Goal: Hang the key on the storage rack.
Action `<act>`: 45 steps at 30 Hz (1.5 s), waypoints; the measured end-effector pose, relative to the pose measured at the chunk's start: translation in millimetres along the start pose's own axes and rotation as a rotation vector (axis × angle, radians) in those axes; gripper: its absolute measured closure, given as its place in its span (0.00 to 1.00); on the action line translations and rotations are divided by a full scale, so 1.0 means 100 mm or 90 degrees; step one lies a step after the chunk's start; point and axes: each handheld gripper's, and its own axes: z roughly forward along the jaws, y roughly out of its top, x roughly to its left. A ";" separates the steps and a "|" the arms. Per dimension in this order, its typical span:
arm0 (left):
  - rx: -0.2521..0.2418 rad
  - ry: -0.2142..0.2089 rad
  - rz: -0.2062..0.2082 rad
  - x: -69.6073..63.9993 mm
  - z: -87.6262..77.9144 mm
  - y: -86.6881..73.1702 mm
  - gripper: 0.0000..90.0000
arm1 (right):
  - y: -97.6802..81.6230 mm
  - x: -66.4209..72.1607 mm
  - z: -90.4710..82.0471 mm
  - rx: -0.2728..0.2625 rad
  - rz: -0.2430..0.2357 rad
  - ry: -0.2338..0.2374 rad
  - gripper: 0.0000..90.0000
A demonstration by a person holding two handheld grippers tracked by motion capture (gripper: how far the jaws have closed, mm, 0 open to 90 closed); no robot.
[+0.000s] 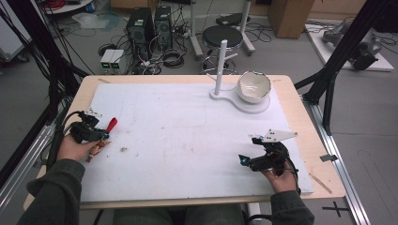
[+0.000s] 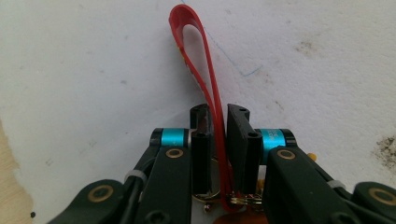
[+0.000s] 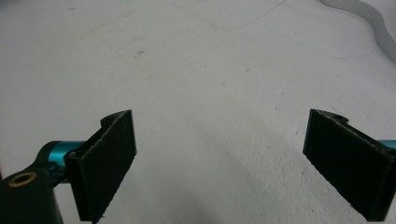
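Observation:
A red strap loop [image 2: 205, 79] lies on the white mat [image 2: 93, 70], and my left gripper [image 2: 218, 114] is shut on its lower part, the loop end sticking out past the jaws. Metal rings [image 2: 208, 193] and an orange-brown charm [image 2: 243, 218] hang at the strap's base behind the jaws. From above, the left gripper [image 1: 103, 133] is at the mat's left edge, with the red strap [image 1: 111, 125] pointing away and a small figure [image 1: 96, 149] under the hand. My right gripper [image 1: 244, 160] rests near the front right, open [image 3: 224, 154] over bare mat.
A white bowl [image 1: 254, 86] sits on a white base with an upright post [image 1: 220, 63] at the far right of the mat [image 1: 187, 140]. The wooden table edge [image 1: 324, 173] borders the mat. A dark stain [image 1: 124, 149] marks the mat near the left hand.

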 end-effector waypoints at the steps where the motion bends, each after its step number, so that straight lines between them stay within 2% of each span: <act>1: 0.002 -0.002 0.000 0.00 0.00 0.00 0.90 | 0.00 0.00 0.00 0.001 0.000 0.000 0.09; 3: 0.001 -0.003 -0.005 -0.01 0.00 0.01 0.93 | 0.00 0.00 0.00 0.001 0.000 0.000 0.09; 11: 0.007 0.004 0.007 -0.03 0.00 0.02 0.95 | 0.00 0.00 0.00 0.000 0.000 0.000 0.09; 27: -0.044 -0.020 0.043 -0.16 -0.19 0.00 0.96 | 0.01 0.01 -0.02 -0.001 -0.002 -0.002 0.09; 34: -0.064 -0.023 0.047 -0.21 -0.27 -0.01 0.96 | 0.01 0.00 -0.03 -0.006 -0.001 -0.004 0.09; 38: -0.091 -0.028 0.033 -0.22 -0.35 -0.02 0.96 | 0.01 0.00 -0.03 -0.008 0.001 -0.007 0.09; 42: -0.146 -0.035 0.001 -0.23 -0.46 -0.07 0.96 | 0.01 0.00 -0.04 -0.010 -0.003 -0.006 0.09; 45: -0.179 -0.026 -0.019 -0.24 -0.49 -0.15 0.96 | 0.02 0.01 -0.05 -0.014 -0.002 -0.009 0.09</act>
